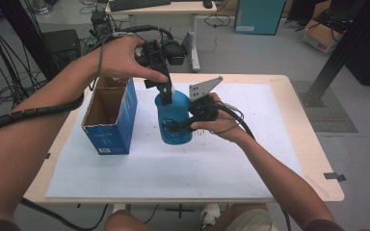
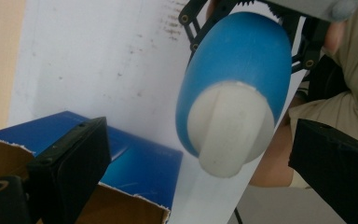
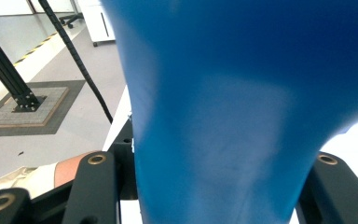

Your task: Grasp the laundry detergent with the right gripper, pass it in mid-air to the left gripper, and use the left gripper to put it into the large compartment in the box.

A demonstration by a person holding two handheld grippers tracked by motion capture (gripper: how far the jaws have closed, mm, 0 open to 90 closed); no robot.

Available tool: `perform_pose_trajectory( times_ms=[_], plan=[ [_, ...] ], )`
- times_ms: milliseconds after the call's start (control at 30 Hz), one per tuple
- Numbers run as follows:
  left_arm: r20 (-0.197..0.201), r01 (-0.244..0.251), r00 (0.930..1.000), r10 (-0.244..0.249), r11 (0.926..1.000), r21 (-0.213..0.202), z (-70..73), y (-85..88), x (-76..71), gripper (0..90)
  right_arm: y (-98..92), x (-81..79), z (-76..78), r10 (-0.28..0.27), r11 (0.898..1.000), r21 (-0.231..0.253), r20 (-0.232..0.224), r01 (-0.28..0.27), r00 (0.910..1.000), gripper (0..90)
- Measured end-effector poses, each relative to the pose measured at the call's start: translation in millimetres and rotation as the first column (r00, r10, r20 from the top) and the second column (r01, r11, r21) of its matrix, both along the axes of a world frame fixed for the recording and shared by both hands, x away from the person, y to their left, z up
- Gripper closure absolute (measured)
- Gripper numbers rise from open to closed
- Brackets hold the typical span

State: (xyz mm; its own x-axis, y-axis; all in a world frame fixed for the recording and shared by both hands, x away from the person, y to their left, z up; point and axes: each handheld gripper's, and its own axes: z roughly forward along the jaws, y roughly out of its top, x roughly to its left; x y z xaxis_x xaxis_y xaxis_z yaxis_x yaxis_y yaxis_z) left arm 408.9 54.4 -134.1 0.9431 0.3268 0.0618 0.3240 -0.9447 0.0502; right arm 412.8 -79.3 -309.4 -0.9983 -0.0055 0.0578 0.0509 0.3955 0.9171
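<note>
The lower half of the blue bottle point(image 1: 175, 118) is partly covered by the right gripper point(image 1: 185, 124) and the fingers wrapped round it, so its base on the sheet is hard to make out from above. In the right gripper view the bottle is so close that it runs off the top and right edges, and only blurred blue plastic sits between the two black jaws. The jaw tips of the left gripper point(image 1: 166, 91) are cut off at the bottom of its own view, and the white cap point(image 2: 227, 128) hides the bottle's neck there.

The table point(image 1: 296, 120) is pale wood with a large white sheet point(image 1: 173, 168) laid over most of it, faintly scuffed and marked. Beyond the far edge stand another desk, a teal box, tangled cables on a grey floor and black frame posts.

The bottle stands upright near the middle of the sheet, long axis vertical, cap pointing up. Just to its left stands an open blue cardboard box point(image 1: 111, 115), its top flaps raised and brown inside.

The right gripper is clamped on the bottle's body from the right side, jaws pressed against the plastic. The left gripper comes down from above at the cap; its jaws stand apart on either side of the cap, gripping nothing.
</note>
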Motion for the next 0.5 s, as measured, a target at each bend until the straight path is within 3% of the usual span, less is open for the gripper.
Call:
perform_pose_trajectory(
  times_ms=[33, 133, 500],
  plan=[
    [-0.002, -0.013, 0.9999, 0.012, 0.9998, -0.018, -1.1, -0.7, -1.5, 5.6, 0.4, -0.5, 0.4, 0.003, 1.0, 0.003, 0.003, -0.003, 1.0, 44.7],
    [-0.01, 0.017, 0.9998, -0.017, 0.9999, 0.0, -1.6, -2.2, -1.6, 5.6, 1.5, -1.3, 1.5, 0.007, 1.0, 0.015, 0.007, -0.007, 1.0, 44.7],
    [-0.043, 0.028, 0.9987, -0.028, 0.9996, -0.003, -6.1, -2.1, -4.0, 5.2, 6.5, -4.7, 6.0, 0.018, 0.999, 0.028, 0.02, -0.019, 0.9996, 44.7]
  ],
)
